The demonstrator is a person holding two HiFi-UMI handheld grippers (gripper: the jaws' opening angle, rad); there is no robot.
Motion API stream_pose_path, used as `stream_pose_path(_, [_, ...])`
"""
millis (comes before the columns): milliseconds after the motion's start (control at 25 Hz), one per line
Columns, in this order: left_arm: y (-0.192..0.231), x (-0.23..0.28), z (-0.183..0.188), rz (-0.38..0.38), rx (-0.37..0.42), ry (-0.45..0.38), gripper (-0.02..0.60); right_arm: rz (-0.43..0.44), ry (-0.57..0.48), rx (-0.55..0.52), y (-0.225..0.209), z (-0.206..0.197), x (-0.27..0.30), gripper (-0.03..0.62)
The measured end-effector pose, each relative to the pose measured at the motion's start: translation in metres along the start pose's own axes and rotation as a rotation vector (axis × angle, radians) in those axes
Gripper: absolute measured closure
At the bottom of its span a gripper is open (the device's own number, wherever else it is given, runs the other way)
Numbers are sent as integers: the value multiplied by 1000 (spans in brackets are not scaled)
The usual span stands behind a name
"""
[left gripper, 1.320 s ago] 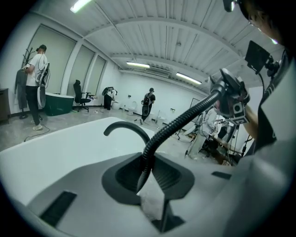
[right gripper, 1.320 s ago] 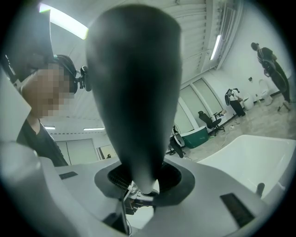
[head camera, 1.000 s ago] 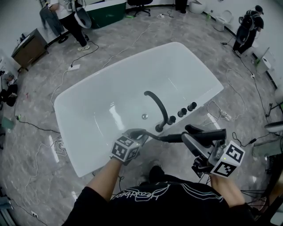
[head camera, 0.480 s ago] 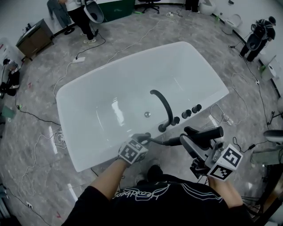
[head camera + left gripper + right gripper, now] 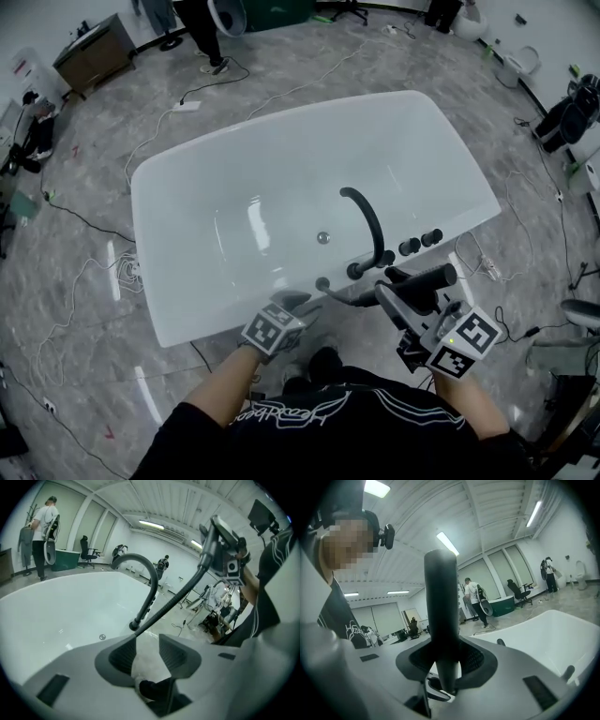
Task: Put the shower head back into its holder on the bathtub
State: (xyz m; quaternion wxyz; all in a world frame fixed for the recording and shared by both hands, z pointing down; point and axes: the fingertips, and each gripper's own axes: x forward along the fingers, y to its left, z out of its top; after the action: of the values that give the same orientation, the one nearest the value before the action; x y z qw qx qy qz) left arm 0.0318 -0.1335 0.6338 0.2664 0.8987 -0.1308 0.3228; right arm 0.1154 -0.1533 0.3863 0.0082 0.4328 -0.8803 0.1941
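The black shower head lies crosswise near the tub's near rim, and my right gripper is shut on its handle. Its dark hose runs left to a small fitting on the rim of the white bathtub. My left gripper hovers just in front of that rim. Its jaws are opening, and the hose passes beyond the left fingertip, with nothing between the pads. The curved black spout and three knobs stand on the rim beside the shower head.
Cables trail over the grey marble floor around the tub. People stand at the far left and the far right. A dark cabinet stands at the back left. My own legs are right below the grippers.
Both grippers have sunk toward the tub's near rim. The left gripper was shut on the hose and has let it go, with its jaws now apart. The right gripper still holds the shower head.
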Motion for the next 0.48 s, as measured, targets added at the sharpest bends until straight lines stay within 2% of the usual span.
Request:
stream_pose_path(200, [-10,-39,16,0,-77,-119,446,-29,81,-53,-11,-34,21,470])
stream_pose_path(360, [-26,-71,29,-60,-168,-216,449,-31,127,-82,-17,-65,41,470])
stream_pose_path(400, [-28,-78,31,-73,-202,-236,462,-37,137,-105,-20,-70,46,470])
stream_pose_path(480, [-30,-89,32,-79,-248,-248,527,-48,146,-146,-25,-81,56,470])
